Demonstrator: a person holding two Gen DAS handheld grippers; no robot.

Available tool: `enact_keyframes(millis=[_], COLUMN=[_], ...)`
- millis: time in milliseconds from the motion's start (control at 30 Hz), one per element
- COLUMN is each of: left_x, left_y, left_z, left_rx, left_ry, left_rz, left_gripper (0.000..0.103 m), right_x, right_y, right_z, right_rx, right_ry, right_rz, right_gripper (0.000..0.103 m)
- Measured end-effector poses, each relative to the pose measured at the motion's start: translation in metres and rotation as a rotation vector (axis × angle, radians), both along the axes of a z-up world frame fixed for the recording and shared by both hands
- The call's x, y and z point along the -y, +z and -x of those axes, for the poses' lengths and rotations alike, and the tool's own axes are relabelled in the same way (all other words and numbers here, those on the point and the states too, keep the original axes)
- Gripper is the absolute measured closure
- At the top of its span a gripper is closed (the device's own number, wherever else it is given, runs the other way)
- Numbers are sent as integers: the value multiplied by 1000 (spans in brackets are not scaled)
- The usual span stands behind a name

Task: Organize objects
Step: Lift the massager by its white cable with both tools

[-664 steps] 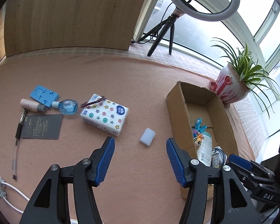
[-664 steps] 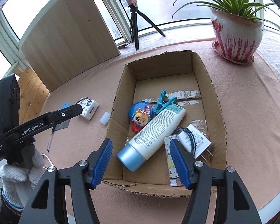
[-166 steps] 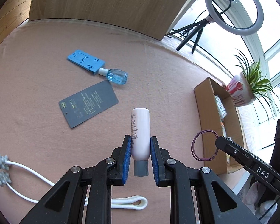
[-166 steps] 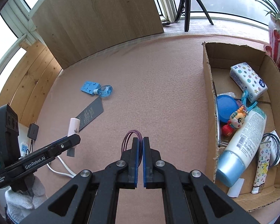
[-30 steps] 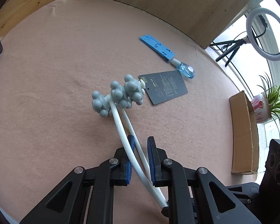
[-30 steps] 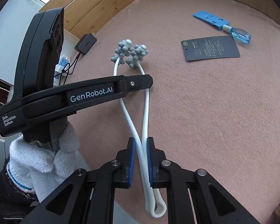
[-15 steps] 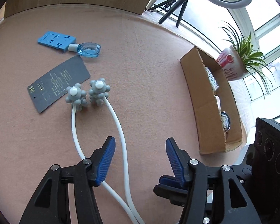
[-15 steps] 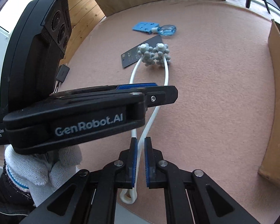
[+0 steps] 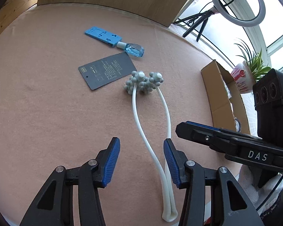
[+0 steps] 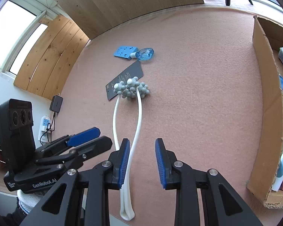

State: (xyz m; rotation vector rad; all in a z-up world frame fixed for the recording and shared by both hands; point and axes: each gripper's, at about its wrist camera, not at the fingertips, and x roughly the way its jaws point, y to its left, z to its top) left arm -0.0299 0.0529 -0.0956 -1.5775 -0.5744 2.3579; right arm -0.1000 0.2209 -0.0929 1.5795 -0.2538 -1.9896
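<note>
So the white U-shaped massager [image 9: 152,124] with the knobbly grey ball heads is lying flat on the pink felt tabletop [image 9: 47,113], its two thin arms running down to a folded loop near the table edge and the grey heads resting right at the corner of a dark grey printed card [image 9: 106,70]. The left gripper [image 9: 141,160] has its blue ribbed pads apart and closing, with the white arms lying between them closer to the right-hand pad, and I can't tell if that pad touches. The right gripper [image 10: 142,163] is opening; one white arm runs right along its left-hand pad, nothing squeezed. Past the card there's a flat blue plastic phone stand [image 9: 102,36] with a small clear-blue faceted bottle [image 9: 134,49] touching its end. The open cardboard box [image 10: 264,94] sits off to the side with a tissue pack, a cartoon toy and a tube inside. Readable text: "DAS" on one gripper body, "GenRobot.AI" on the other. White knit gloves on both hands.
</note>
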Motion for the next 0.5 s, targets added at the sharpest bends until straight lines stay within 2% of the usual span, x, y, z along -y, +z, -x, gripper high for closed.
enact_keyframes(millis=[300, 367, 500], left_x=[-18, -23, -31], left_y=[-19, -20, -23], left_z=[-7, -9, -14], left_rx=[38, 38, 43], left_ry=[-29, -47, -77], left_rz=[-51, -50, -42], left_gripper=[57, 68, 73], right_x=[9, 11, 18], right_y=[-24, -24, -24], right_z=[11, 9, 2], right_rx=[127, 125, 127], right_ry=[-22, -11, 20], right_rz=[36, 33, 35], right_gripper=[77, 78, 84])
